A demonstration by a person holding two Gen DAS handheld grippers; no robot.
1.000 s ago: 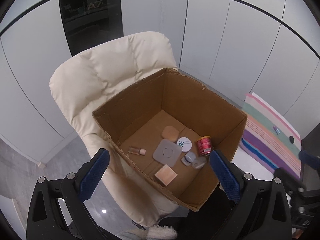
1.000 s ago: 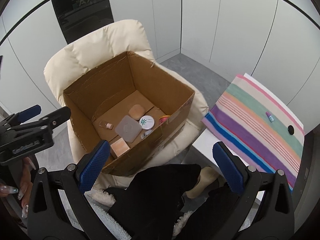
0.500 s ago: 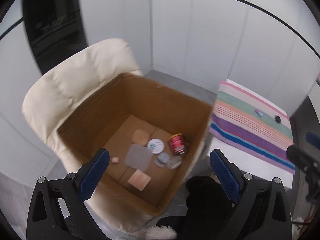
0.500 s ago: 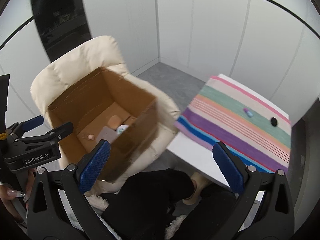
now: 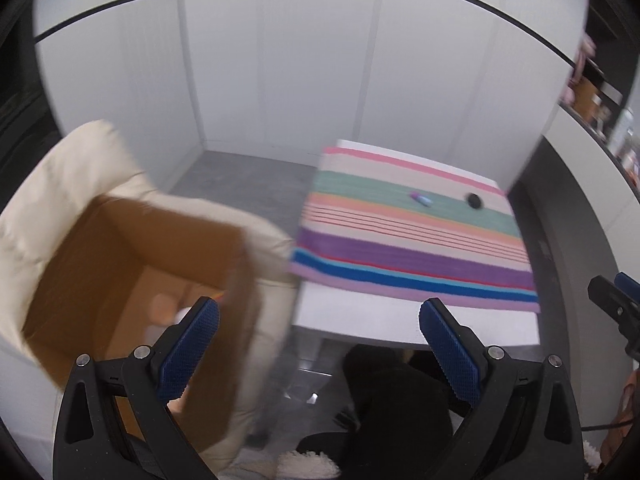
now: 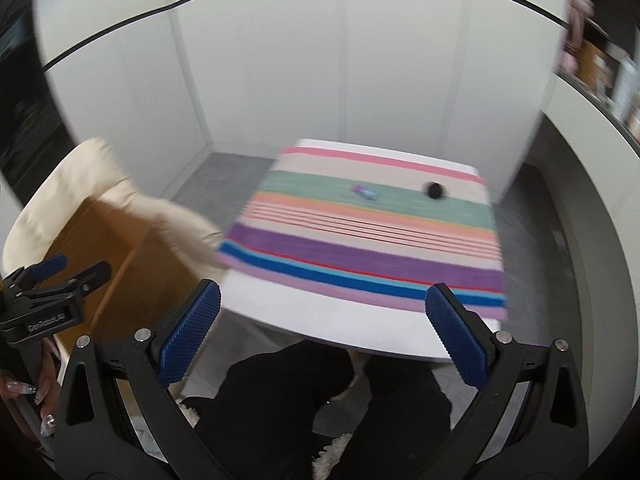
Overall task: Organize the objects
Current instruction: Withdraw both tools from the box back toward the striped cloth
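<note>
Left gripper (image 5: 319, 350): nearest item in the left wrist view, blue-padded fingers (image 5: 188, 350) spread wide apart, nothing between them, held in the air. Right gripper (image 6: 320, 334): likewise nearest in the right wrist view, fingers wide apart and empty; it also shows at 3 o'clock in the left wrist view, while the left gripper shows at 9 o'clock in the right wrist view, with a hand (image 6: 28, 396) with long decorated nails below it. Person's dark-clothed legs (image 6: 304, 412): directly below both grippers, at 6 o'clock. Cardboard box (image 5: 120, 280): open-topped, at 8 o'clock in the left wrist view, resting on a cream padded chair (image 5: 60, 176); contents blurred, only pale shapes on its floor can be made out. White surface (image 6: 320, 320): just beyond the legs, its near edge bare. Striped cloth (image 6: 360, 240): covers the rest of the surface, bands of pink, green, orange, purple and blue. Small tube (image 6: 365, 192): purple and light blue, lying on the green band of the cloth at 12 o'clock, well apart from both grippers. Small black round object (image 6: 435, 190): on the same green band, near the tube at its 3 o'clock side, not touching it. White wall panels (image 6: 320, 60): farthest, behind the surface.
</note>
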